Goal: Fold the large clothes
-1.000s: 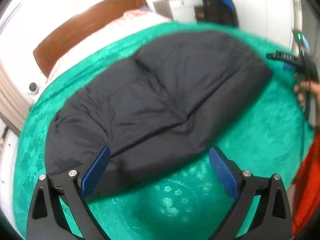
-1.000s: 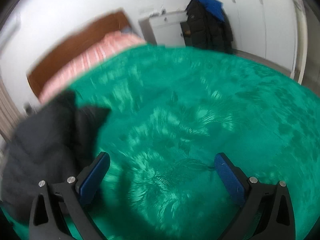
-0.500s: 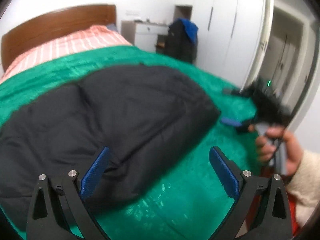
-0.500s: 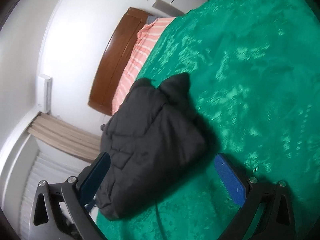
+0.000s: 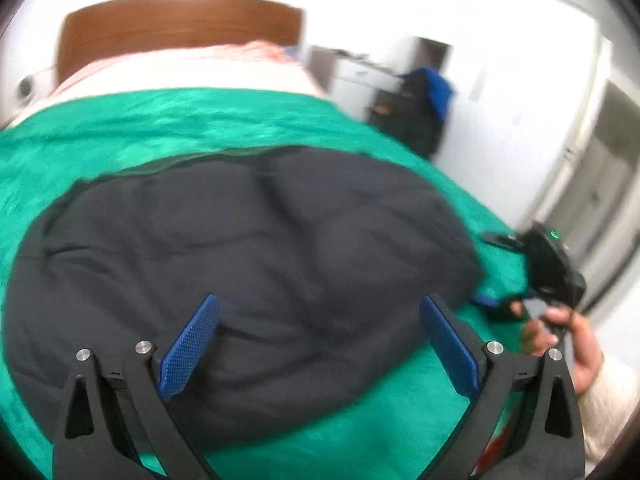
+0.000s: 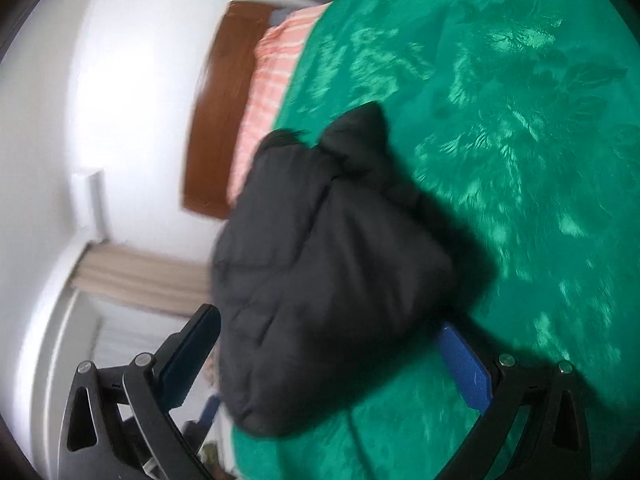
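Since half a second before, the left gripper (image 5: 318, 344) had moved forward over the black padded jacket (image 5: 240, 264), so that the jacket filled more of its view, and the wooden headboard (image 5: 176, 28) stood almost straight ahead. The right gripper (image 6: 326, 354) had also come nearer to the jacket's edge.

The jacket lay folded into a thick, rounded bundle on the green blanket (image 5: 160, 120) that covered the bed. Its cloth looked matte and puffy, with soft quilted seams and wrinkles. The blanket was plush and shiny, with a leaf-like pattern pressed in the pile (image 6: 520, 128). Beyond it showed pink striped bedding (image 6: 276, 80) below the smooth brown headboard.

Both grippers had black frames and blue, finely textured pads. The left one's fingers stood wide apart above the jacket and gripped nothing. The right one's fingers were also spread wide, with the corner of the bundle (image 6: 320, 264) lying between them in the view; contact I cannot tell. In the left view a hand (image 5: 560, 336) with a cream fuzzy sleeve (image 5: 612, 400) held the right gripper (image 5: 500, 272) just beside the jacket's right end.
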`<state>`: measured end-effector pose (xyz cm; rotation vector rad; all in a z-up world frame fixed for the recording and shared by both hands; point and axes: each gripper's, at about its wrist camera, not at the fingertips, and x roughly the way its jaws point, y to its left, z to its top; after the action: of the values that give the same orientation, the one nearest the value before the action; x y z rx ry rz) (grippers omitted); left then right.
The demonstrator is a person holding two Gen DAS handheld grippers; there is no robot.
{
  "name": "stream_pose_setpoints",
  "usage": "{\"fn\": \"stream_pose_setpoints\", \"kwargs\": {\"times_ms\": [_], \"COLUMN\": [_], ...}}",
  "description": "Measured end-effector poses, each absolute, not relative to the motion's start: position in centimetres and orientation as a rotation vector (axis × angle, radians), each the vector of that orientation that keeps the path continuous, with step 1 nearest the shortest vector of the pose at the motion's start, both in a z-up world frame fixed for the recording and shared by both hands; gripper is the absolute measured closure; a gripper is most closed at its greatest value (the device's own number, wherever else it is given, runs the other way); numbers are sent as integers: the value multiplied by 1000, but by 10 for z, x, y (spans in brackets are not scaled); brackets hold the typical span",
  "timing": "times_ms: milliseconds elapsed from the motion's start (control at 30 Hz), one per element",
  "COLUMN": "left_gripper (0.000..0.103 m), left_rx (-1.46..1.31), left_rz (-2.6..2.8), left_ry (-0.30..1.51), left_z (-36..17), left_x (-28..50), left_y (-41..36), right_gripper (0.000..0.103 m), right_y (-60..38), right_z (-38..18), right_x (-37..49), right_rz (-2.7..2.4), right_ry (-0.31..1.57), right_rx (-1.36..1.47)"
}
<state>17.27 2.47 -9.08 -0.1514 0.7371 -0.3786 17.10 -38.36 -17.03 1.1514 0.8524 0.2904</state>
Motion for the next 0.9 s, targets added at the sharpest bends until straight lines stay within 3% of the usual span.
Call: {"fn": "stream_pose_setpoints", "kwargs": {"times_ms": [67, 100, 133, 167, 200, 300, 433, 567, 767, 900], "left_gripper": [3, 4, 3, 3, 3, 3, 4, 4, 4, 4], "left_rx": [-139, -111, -56, 10, 65, 16, -295, -412, -443, -512], "left_rz": [-342, -334, -326, -317, -307, -314, -332, -229, -60, -26], "left_ry": [833, 860, 866, 861, 857, 858, 827, 740, 688, 678], "left_z": [-111, -119, -124, -128, -129, -126, -95, -58, -37, -32], "left_x": [193, 198, 200, 199, 197, 197, 186, 162, 126, 121], "left_y": [31, 29, 27, 21, 15, 18, 79, 158, 260, 305], "right_gripper": [1, 6, 12, 30, 41, 51, 53, 53, 53, 53], "right_y": [-372, -361, -351, -342, -325, -269, -187, -89, 69, 116], "right_z": [-172, -167, -158, -144, -117, -48, 10, 31, -22, -66], "right_x": [193, 205, 211, 213, 214, 201, 176, 152, 109, 84], "right_rz": [305, 339, 351, 343, 332, 323, 377, 469, 675, 765], "right_ry": [859, 866, 864, 852, 817, 696, 556, 440, 374, 368], "right_rx": [1180, 1170, 1122, 1043, 880, 426, 49, -282, -768, -916]}}
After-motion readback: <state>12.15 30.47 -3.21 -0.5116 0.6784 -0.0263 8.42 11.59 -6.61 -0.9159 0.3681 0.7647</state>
